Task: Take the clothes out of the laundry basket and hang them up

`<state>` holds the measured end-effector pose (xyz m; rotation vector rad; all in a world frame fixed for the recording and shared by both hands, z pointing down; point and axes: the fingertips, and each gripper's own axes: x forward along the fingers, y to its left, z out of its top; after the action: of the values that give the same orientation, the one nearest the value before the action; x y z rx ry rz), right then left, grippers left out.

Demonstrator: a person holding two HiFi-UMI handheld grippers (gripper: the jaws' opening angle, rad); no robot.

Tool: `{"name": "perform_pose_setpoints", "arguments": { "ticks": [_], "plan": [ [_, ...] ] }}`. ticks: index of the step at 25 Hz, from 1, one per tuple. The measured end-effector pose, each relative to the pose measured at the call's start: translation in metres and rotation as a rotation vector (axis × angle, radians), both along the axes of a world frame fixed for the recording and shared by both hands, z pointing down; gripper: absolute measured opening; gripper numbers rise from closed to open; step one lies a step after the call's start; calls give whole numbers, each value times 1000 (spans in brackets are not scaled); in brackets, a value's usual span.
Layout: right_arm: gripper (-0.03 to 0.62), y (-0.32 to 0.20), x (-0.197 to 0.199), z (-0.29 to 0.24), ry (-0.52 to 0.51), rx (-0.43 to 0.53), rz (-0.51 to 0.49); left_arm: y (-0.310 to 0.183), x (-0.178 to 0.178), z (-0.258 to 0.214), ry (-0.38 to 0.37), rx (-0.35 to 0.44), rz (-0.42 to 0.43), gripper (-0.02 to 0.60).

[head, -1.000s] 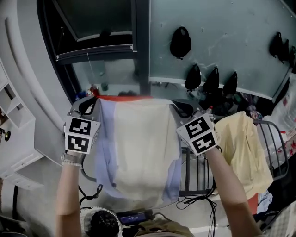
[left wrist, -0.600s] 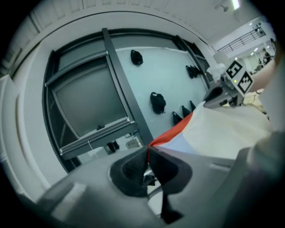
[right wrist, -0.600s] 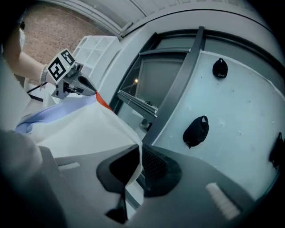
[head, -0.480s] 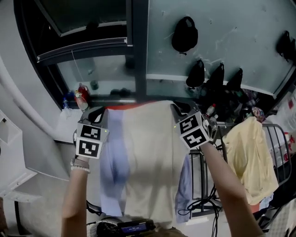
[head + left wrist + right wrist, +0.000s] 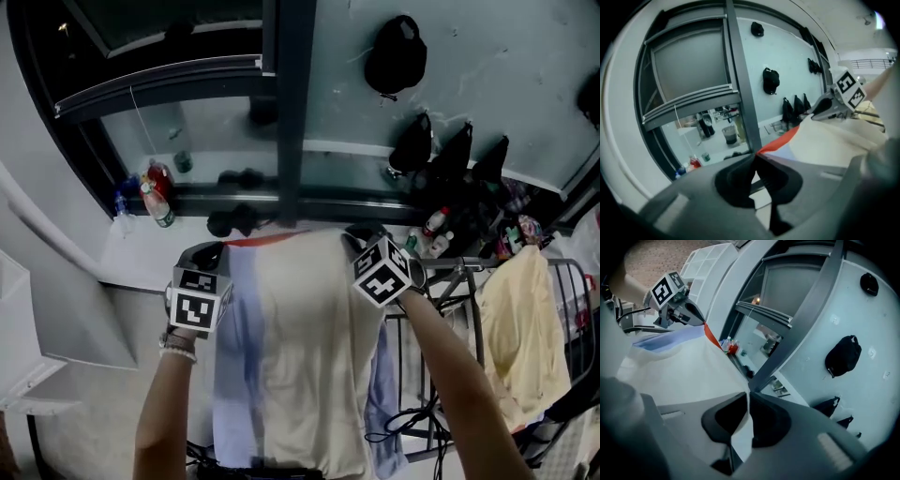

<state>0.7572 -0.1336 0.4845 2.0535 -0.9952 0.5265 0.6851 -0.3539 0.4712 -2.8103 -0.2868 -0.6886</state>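
A garment (image 5: pixel 300 366) of cream cloth with pale blue side panels and a red top edge hangs spread between my two grippers. My left gripper (image 5: pixel 208 251) is shut on its upper left corner, where the red edge (image 5: pixel 780 139) runs into the jaws (image 5: pixel 754 157). My right gripper (image 5: pixel 361 234) is shut on the upper right corner, and cream cloth (image 5: pixel 693 376) is pinched between its pads (image 5: pixel 747 394). Each gripper shows in the other's view: the right gripper (image 5: pixel 820 108) at the right, the left gripper (image 5: pixel 696 315) at the upper left. No laundry basket is in view.
A metal drying rack (image 5: pixel 450 291) stands at the right with a yellow garment (image 5: pixel 520 328) draped over it. Behind the cloth is a dark-framed window (image 5: pixel 281 112) with bottles (image 5: pixel 155 192) on its sill. Black caps (image 5: pixel 398 56) hang on the pale wall.
Both grippers have come down and nearer together with the garment still stretched between them. The window sill and bottles now show above the cloth, and the rack sits further right.
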Motion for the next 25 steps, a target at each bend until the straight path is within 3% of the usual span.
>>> {"name": "perform_pose_setpoints", "arguments": {
  "ticks": [4,6,11,14,16,19,21,25],
  "plan": [
    [30,-3,1,23,-73,-29,10,1,0,29,-77,-37,21,43],
    [78,-1,0,27,-107,-24,24,3,-4,38,-107,-41,36,80],
    [192,9,-9,16,-198,101,58,-2,-21,42,-135,-18,62,210],
    [198,20,-20,0,-220,206,85,-7,-39,34,-119,-28,41,242],
    [198,26,-27,-15,-213,277,94,-11,-52,20,-80,-40,-5,220],
    [183,33,-41,-48,-157,361,81,-17,-76,-14,12,-62,-87,-8],
    [34,34,-57,-73,-101,415,65,-14,-98,-38,59,-84,-124,-6],
    [3,33,-105,-116,-36,504,-9,6,-151,-85,137,-69,-170,-6]
  ]
}}
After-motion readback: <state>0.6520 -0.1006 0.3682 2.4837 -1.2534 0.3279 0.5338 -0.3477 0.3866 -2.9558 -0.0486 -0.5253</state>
